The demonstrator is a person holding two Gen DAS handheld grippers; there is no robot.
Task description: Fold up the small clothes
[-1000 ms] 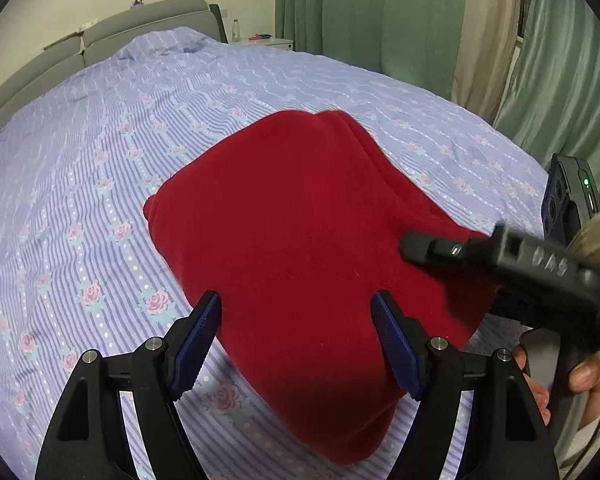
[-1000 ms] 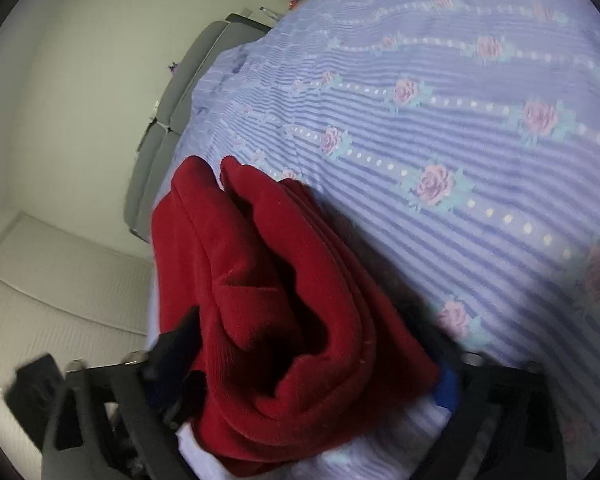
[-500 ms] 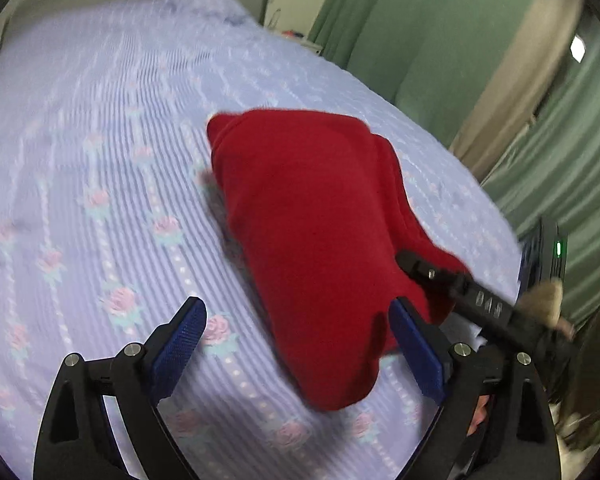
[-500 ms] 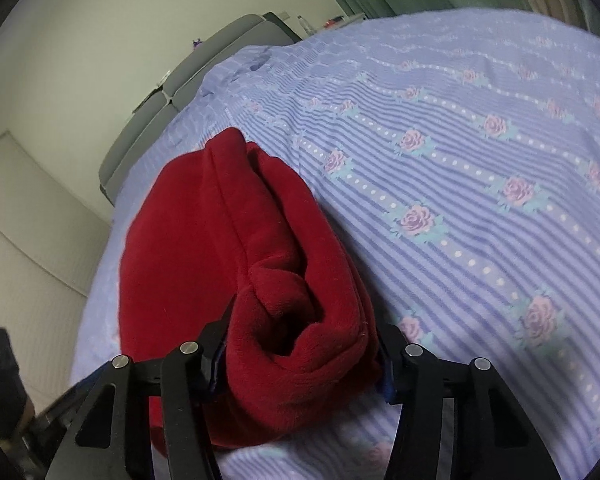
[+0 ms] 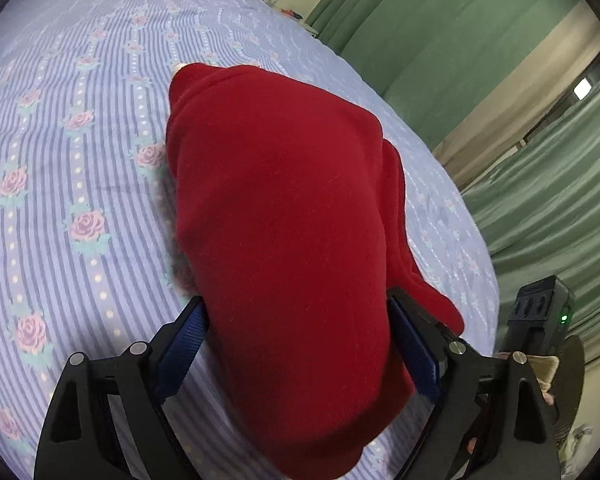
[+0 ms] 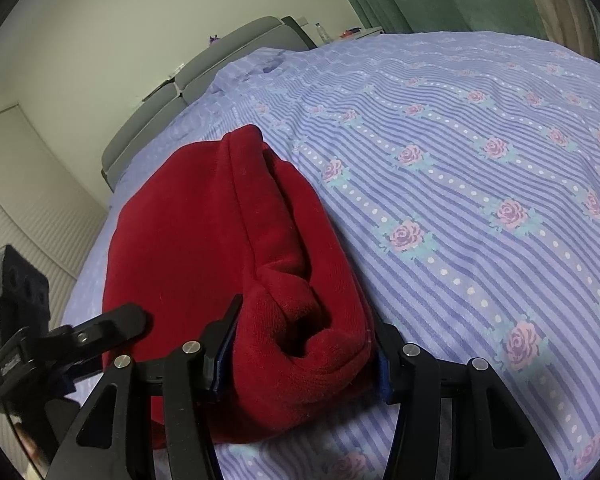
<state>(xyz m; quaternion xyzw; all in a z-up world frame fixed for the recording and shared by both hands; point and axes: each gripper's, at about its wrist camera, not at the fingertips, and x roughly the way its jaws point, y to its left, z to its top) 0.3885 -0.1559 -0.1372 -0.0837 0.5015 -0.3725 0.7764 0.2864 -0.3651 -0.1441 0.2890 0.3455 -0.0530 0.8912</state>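
On the flowered bedspread (image 6: 480,168), the right gripper (image 6: 302,354) now pinches the folded red garment (image 5: 284,216), while the left gripper (image 5: 300,344), lowered astride it, is closing, pads not yet pressing, so lifting looks imminent.

No text or label can be read.

The folded garment (image 6: 204,248) is lying on the bedspread (image 6: 480,168), with the headboard (image 6: 204,76) sitting beyond it at twelve o'clock, the curtains (image 5: 440,40) hanging at two o'clock in the left wrist view.
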